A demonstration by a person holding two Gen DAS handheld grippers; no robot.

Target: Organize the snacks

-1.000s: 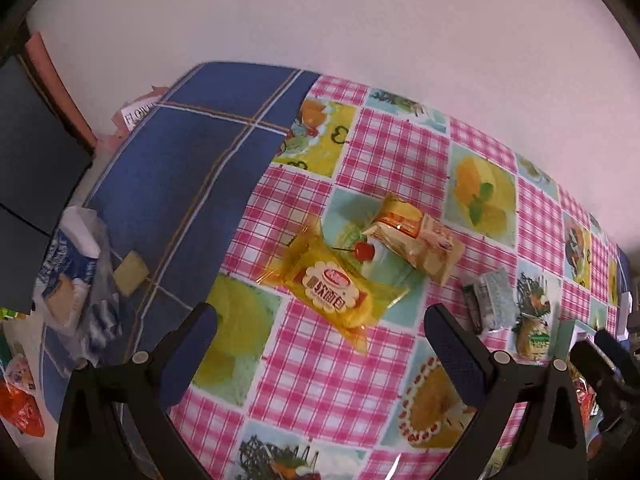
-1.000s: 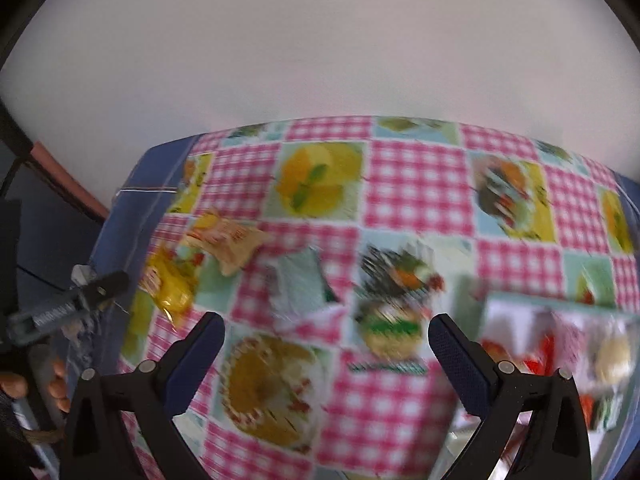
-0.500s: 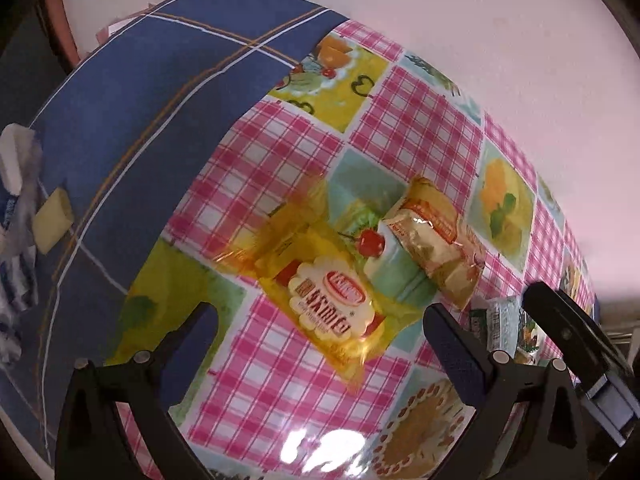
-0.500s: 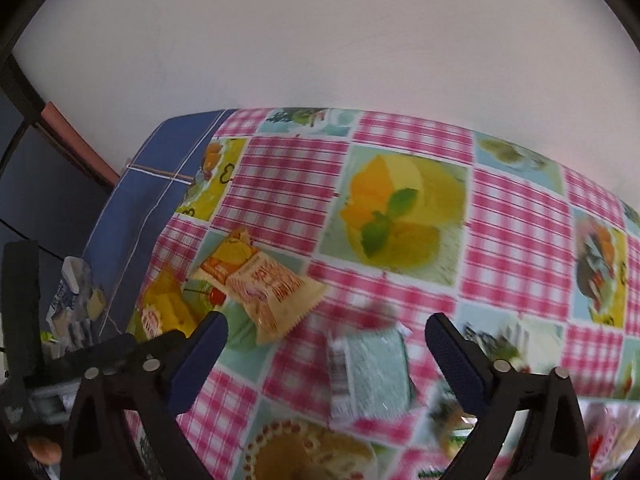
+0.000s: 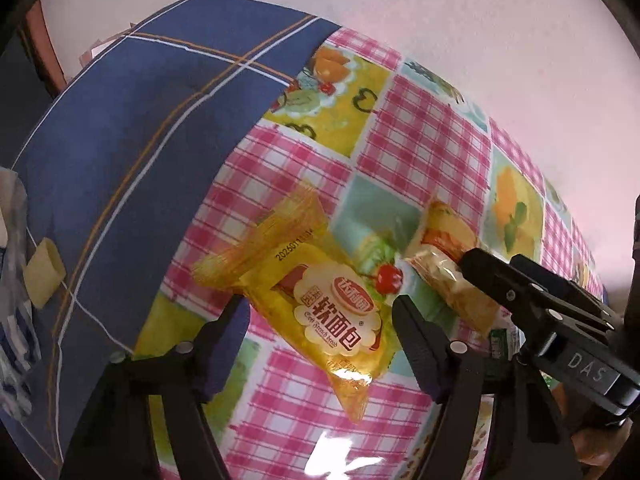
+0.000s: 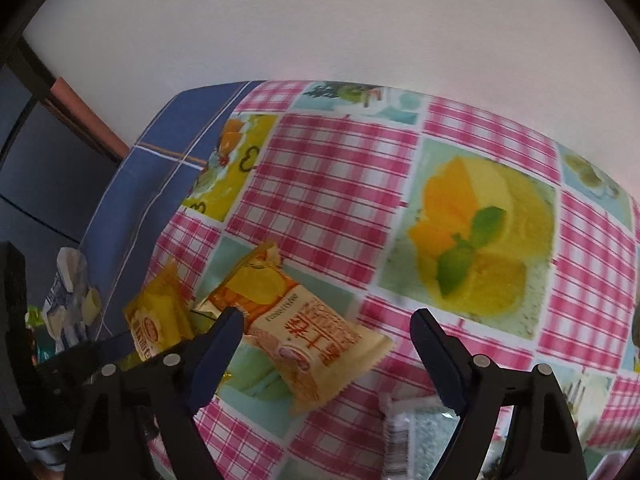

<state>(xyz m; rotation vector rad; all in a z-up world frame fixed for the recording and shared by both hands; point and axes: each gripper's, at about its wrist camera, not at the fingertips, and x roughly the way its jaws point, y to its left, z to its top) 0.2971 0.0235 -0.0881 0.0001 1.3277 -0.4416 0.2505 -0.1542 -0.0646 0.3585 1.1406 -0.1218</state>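
A glossy yellow plastic packet of soft bread (image 5: 328,304), printed with a red-and-white scalloped label, lies flat on the pink-checked vinyl tablecloth with fruit and dessert panels (image 5: 424,152), its crimped upper end pointing toward the blue cloth and its lower corner toward the camera. The left gripper (image 5: 320,320) straddles it, jaws spread wide, one dark blue pad on each side of the packet and neither pad clearly touching it. Just beside the yellow packet, on its right, lies an orange-and-cream foil snack packet (image 6: 304,332) with red lettering; the two wrappers sit close together, and whether their edges touch cannot be told. The right gripper (image 6: 326,344) hangs over this second packet with its jaws also apart, the packet lying between the fingers without being pinched. In the left wrist view the black body of the right gripper crosses the orange packet's lower end. Near the bottom of the right wrist view a pale green-and-white wrapped snack (image 6: 420,436) shows blurred on the cloth. To the left, a navy blue cloth with thin orange and white stripes (image 5: 132,132) covers the rest of the table, carrying a small pale yellow block (image 5: 44,272) and a crumpled blue-and-white plastic bag (image 6: 68,300), whose contents cannot be made out.
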